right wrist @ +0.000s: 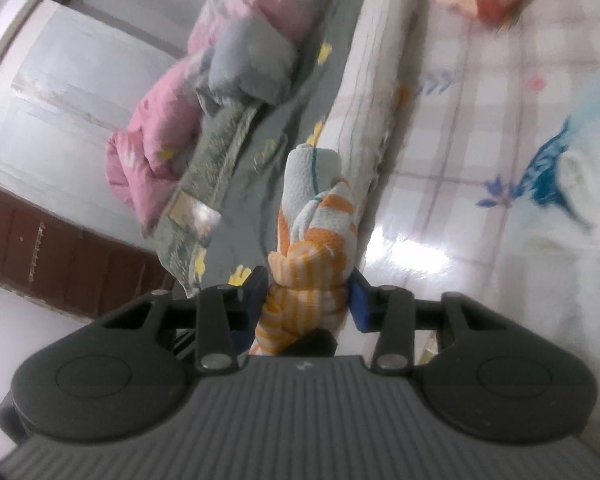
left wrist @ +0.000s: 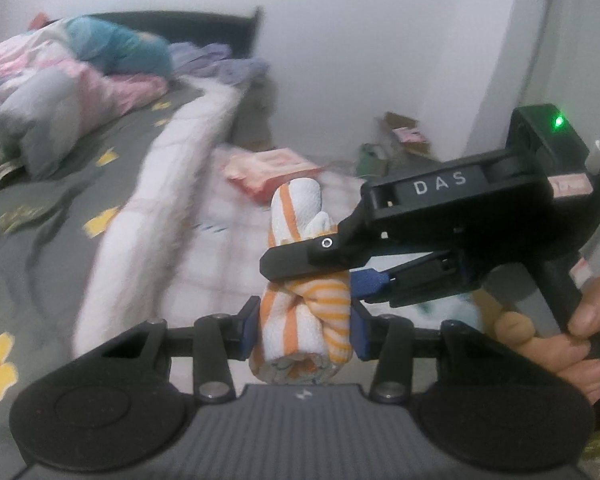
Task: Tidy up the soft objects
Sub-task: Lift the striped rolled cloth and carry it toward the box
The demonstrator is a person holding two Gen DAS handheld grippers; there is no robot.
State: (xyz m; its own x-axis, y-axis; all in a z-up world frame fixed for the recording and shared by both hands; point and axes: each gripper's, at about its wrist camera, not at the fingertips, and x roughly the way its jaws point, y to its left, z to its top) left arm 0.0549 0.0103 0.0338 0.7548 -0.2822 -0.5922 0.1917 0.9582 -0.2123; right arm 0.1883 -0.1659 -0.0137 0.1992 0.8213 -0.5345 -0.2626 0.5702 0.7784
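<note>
Beside a bed (left wrist: 112,184) covered with a grey sheet printed with yellow shapes, both grippers hold one rolled white towel with orange stripes (left wrist: 304,312) up in the air. The left gripper (left wrist: 305,326) has its blue-padded jaws pressed against the sides of the roll's lower part, pinching it. The right gripper (left wrist: 324,270), a black handheld tool with the letters DAS on its top, reaches in from the right of the bed and clamps the same roll higher up, around its middle; a bare hand (left wrist: 580,328) grips its handle. In the right wrist view, that gripper (right wrist: 308,300) has its jaws squeezed onto the striped towel (right wrist: 316,248), whose free white end points away from the camera. On the bed lies a bunched pink and grey quilt (left wrist: 52,92). A glossy floor mat (right wrist: 480,140) with a pale checked pattern lies just beside the bed, and on it, far from the towel, lies a pink and red folded cloth (left wrist: 268,172).
</note>
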